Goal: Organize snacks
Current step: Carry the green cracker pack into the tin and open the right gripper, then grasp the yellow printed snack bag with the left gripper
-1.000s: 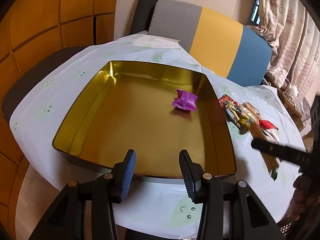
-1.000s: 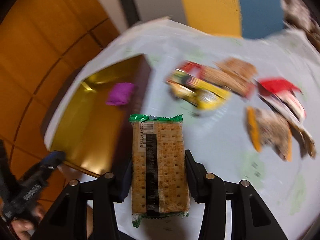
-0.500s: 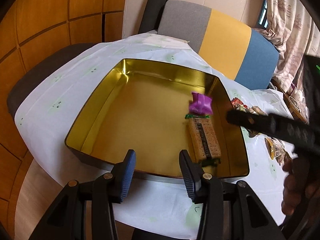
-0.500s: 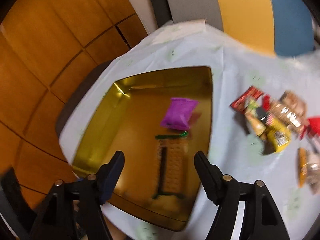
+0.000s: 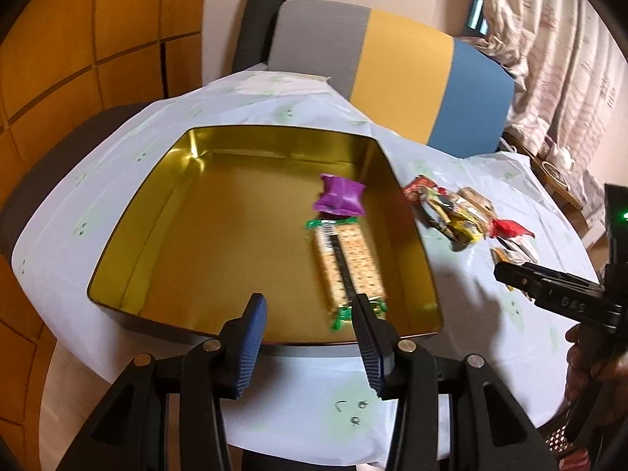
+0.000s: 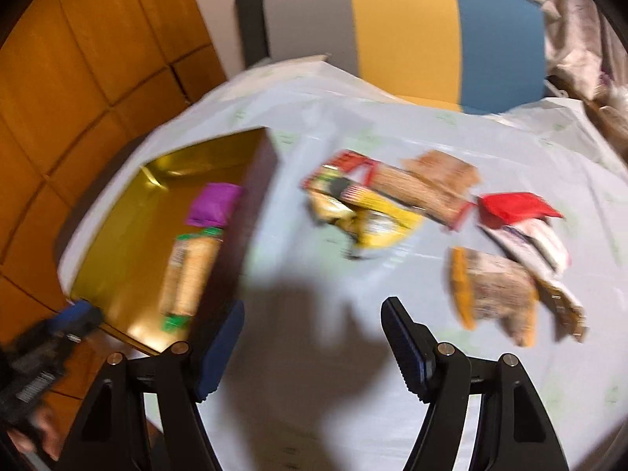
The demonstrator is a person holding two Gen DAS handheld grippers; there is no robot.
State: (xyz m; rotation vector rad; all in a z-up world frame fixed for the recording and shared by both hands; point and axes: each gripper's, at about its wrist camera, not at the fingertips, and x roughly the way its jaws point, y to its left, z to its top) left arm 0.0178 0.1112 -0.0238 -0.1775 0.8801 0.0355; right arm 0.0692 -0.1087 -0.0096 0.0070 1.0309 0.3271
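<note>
Cracker pack now in the tin

The cracker pack [image 5: 347,265] lies by the gold tin's [image 5: 129,235] right wall, below the purple packet [image 5: 339,200]; right gripper [image 6: 312,347], freshly opened, hangs empty over the tablecloth [image 6: 298,373], left gripper [image 5: 310,347] part-open, empty.

The right wrist view is smeared: wrappers [image 6: 400,204] at one o'clock unreadable; a hand [image 6: 31,428] at eight o'clock cut off.

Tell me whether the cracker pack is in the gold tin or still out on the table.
In. The cracker pack lies flat on the gold tin's floor, just below the purple packet.
</note>
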